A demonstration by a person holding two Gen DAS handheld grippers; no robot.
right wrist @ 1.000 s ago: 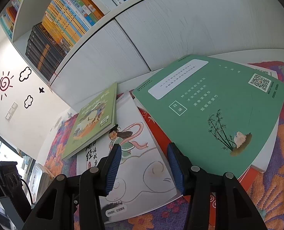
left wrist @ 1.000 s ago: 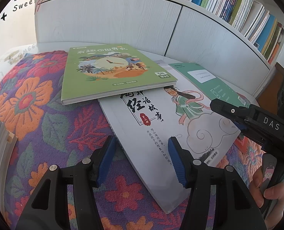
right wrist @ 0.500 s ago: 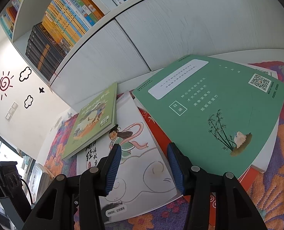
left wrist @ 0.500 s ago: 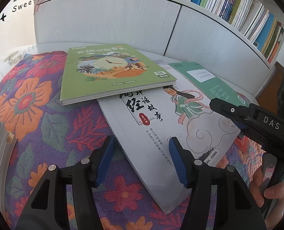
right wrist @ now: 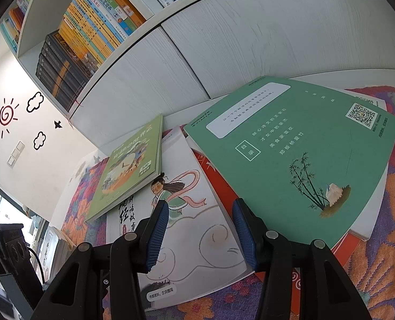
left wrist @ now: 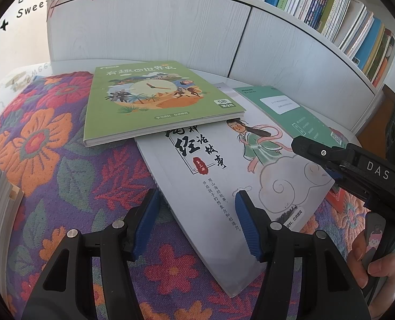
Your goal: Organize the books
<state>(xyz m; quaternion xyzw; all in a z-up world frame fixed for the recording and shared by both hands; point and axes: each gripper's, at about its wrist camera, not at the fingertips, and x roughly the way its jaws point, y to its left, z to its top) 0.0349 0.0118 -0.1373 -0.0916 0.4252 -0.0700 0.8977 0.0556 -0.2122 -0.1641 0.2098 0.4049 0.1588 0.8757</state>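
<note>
While both the left gripper (left wrist: 197,213) and right gripper (right wrist: 200,229) hang wide open and empty, the books (left wrist: 224,173) lie jumbled near the flowery cloth's (left wrist: 50,160) back edge, none tidied yet.

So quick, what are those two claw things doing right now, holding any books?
Left gripper: open, holding nothing, over the white book.
Right gripper: open, holding nothing.

Green book (left wrist: 154,104) overlaps white book (left wrist: 224,170) (both flat).
</note>
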